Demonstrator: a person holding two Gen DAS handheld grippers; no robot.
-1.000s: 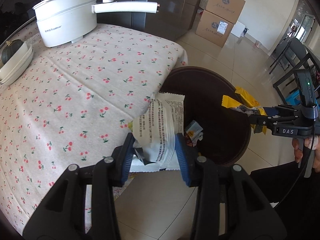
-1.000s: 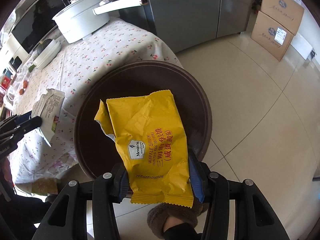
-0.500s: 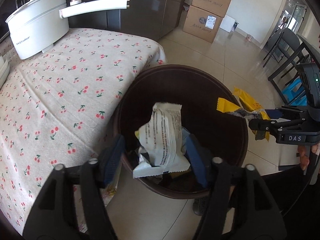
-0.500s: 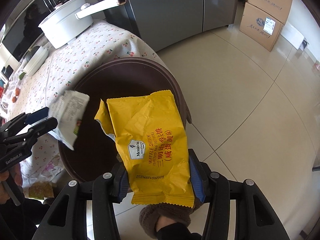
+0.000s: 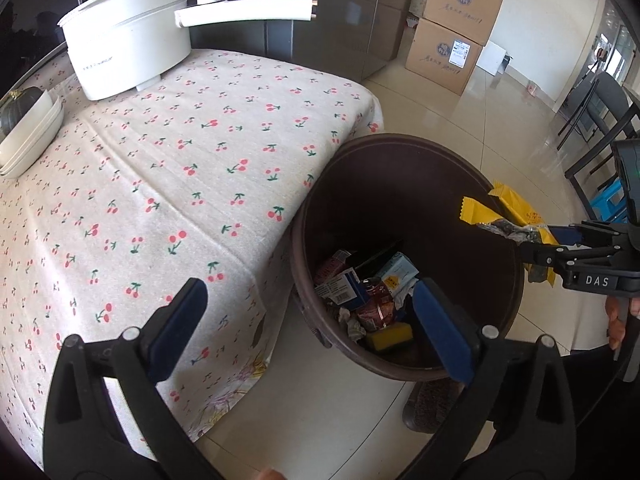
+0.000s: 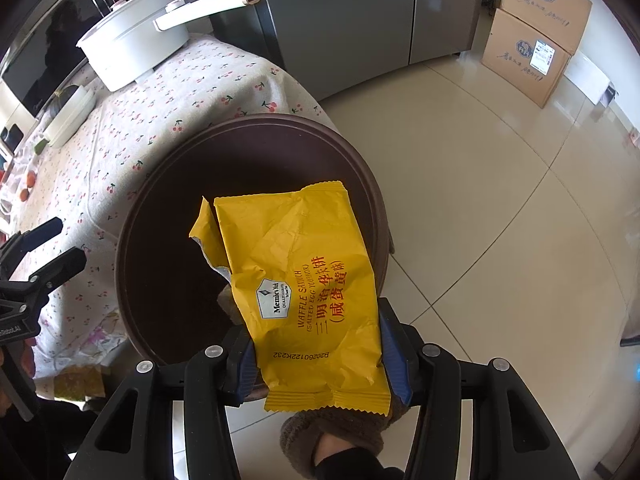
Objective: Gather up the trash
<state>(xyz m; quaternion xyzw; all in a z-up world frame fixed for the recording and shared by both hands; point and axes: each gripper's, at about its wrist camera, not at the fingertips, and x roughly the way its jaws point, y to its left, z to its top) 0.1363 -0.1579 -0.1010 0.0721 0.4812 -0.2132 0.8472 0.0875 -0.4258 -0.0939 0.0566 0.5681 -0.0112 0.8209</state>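
A round dark brown trash bin [image 5: 404, 160] stands on the floor beside the table, with several wrappers and a yellow sponge [image 5: 390, 337] inside. My left gripper [image 5: 312, 320] is open and empty, over the bin's near rim. My right gripper [image 6: 316, 354] is shut on a yellow waffle-sandwich wrapper [image 6: 304, 272] and holds it over the bin [image 6: 160, 208]. That wrapper [image 5: 508, 212] and the right gripper [image 5: 536, 242] also show at the right of the left wrist view. The left gripper [image 6: 44, 240] shows open at the left of the right wrist view.
A table with a cherry-print cloth [image 5: 160, 168] carries a white electric pot [image 5: 128, 48] with a long handle, and stacked white dishes [image 5: 28, 136]. Cardboard boxes [image 5: 448, 44] stand by the far wall. A dark chair [image 5: 600, 120] stands at the right. A slippered foot [image 6: 340, 436] is by the bin.
My left gripper opened and let go of the white wrapper, which dropped into the bin. The right gripper still holds the yellow wrapper and has moved further over the bin.
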